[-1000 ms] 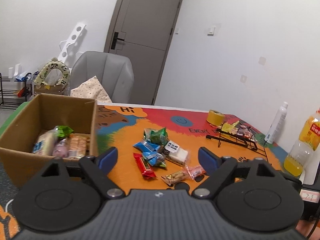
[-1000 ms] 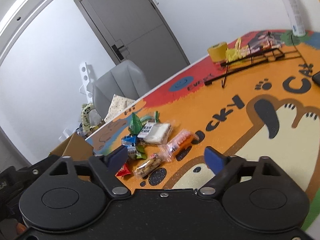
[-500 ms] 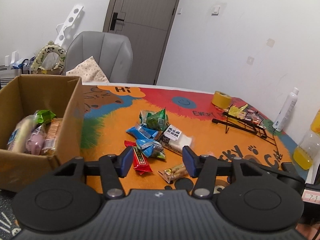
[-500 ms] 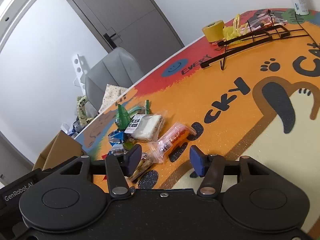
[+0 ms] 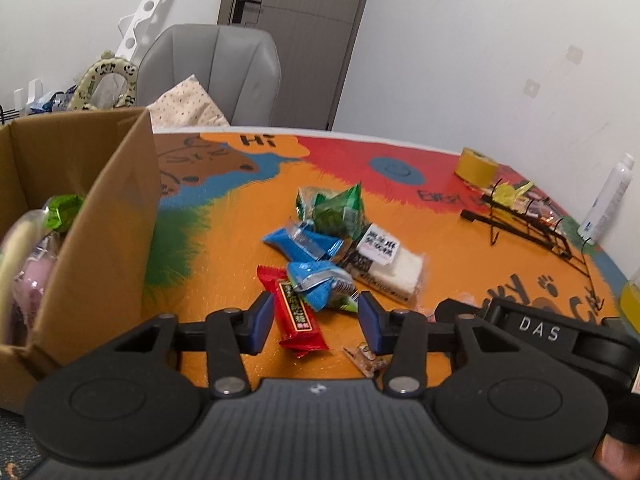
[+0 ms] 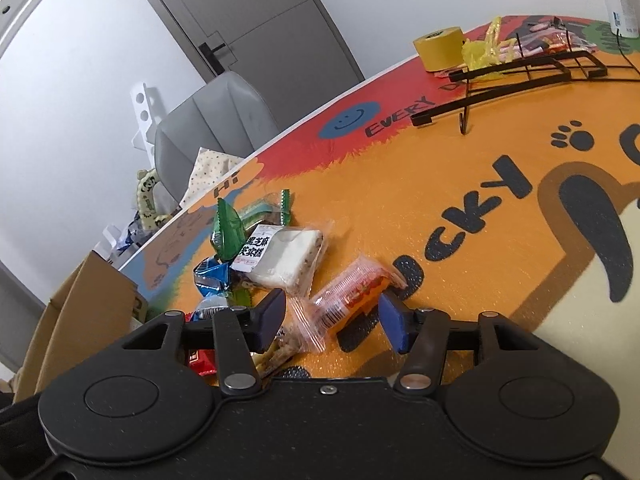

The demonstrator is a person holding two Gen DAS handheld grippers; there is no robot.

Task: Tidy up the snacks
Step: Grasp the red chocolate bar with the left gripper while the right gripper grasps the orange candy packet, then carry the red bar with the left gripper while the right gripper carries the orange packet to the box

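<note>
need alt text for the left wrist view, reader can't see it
The left tool, jaws closing but not yet gripping, frames a red snack bar at the near edge of a snack pile on a colourful mat. A cardboard box already holding snacks stands to the left; a wire rack and tape roll sit far right.

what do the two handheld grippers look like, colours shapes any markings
Both the left gripper and the right gripper are black plastic, with two round discs on a ribbed body, silver pivot screws, and angled link arms ending in blue-padded jaws. In the left wrist view, a black block beside the left gripper reads "DAS" in white. No sleeve shows.
</note>
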